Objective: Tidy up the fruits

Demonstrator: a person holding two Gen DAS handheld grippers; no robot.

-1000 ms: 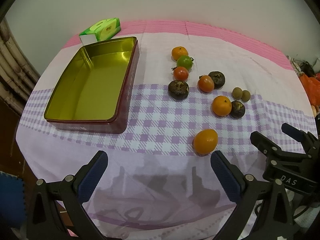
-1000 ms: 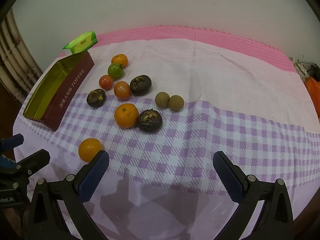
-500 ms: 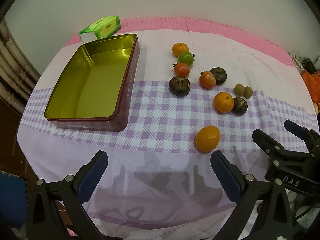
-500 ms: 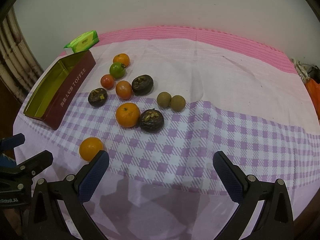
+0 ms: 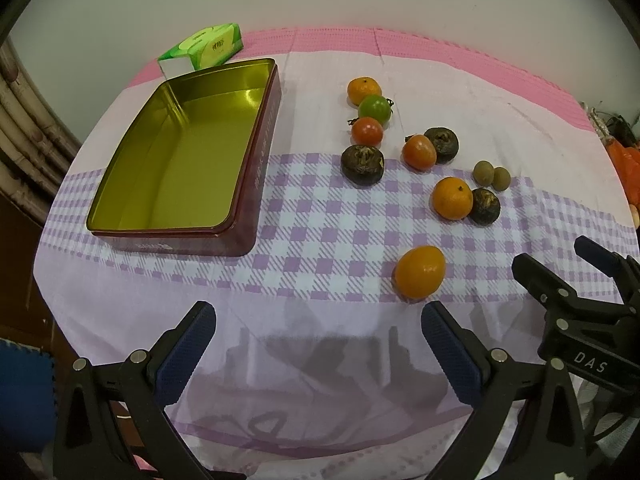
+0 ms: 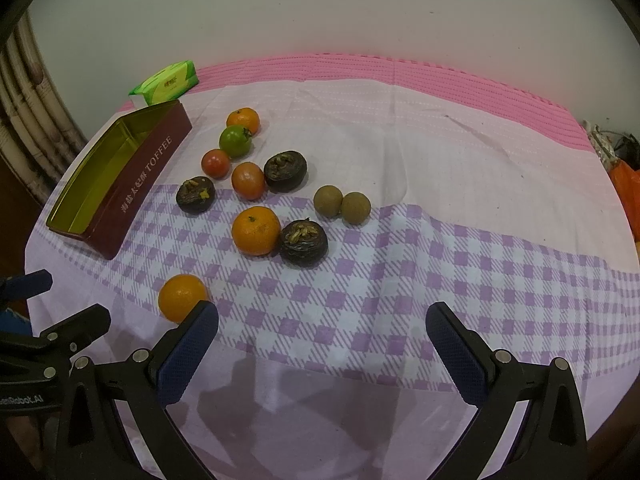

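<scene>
Fruit all over the cloth, none in the tin yet. Tin sits open on the left side, gold inside, dark red walls, "TOFFEE" readable in the right wrist view. Green tissue pack just behind it, near the wall.

Left gripper low at the near edge, jaws wide apart, nothing between them. Nearest orange lies just ahead of its right finger, not touching as far as I can see. Right gripper also at the near edge, jaws apart, empty; same orange shows partly behind its left fingertip in that view.

Farther back: second orange touching a dark brown fruit. Two small tan round fruits side by side, touching. Red tomato against another dark fruit. Third dark fruit closest to the tin, w/ a small red tomato, green tomato and far orange lined up behind it.

Orange bag at far right edge, off the table.
</scene>
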